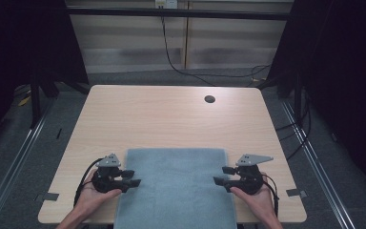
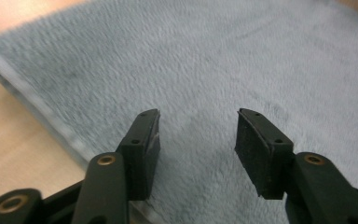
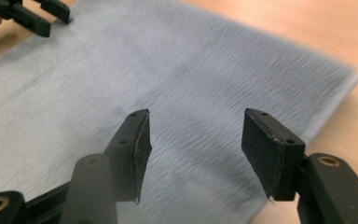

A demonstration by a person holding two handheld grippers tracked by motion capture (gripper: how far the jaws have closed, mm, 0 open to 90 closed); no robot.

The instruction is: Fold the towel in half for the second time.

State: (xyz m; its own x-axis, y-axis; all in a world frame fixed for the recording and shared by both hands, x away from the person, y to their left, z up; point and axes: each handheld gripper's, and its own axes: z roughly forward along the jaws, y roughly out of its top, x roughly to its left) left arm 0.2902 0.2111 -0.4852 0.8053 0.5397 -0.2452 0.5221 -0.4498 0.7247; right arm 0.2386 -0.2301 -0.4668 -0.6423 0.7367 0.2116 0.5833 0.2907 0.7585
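Note:
A grey-blue fluffy towel point(image 1: 176, 186) lies flat on the wooden table point(image 1: 171, 119), hanging over the near edge. My left gripper point(image 1: 132, 178) hovers over the towel's left edge, jaws apart with nothing between them. My right gripper point(image 1: 221, 175) hovers over the towel's right edge, also open and empty. In the left gripper view the towel point(image 2: 223, 70) spreads under the gripper point(image 2: 198, 140), its hemmed edge at the left. In the right gripper view the towel point(image 3: 144, 84) lies below the gripper point(image 3: 196, 149), and the left gripper point(image 3: 42, 16) shows at the top left.
A round cable hole point(image 1: 209, 99) sits in the table's far right part. Bare tabletop stretches beyond the towel. Black cables point(image 1: 181, 67) hang behind the table, and dark curtains flank both sides.

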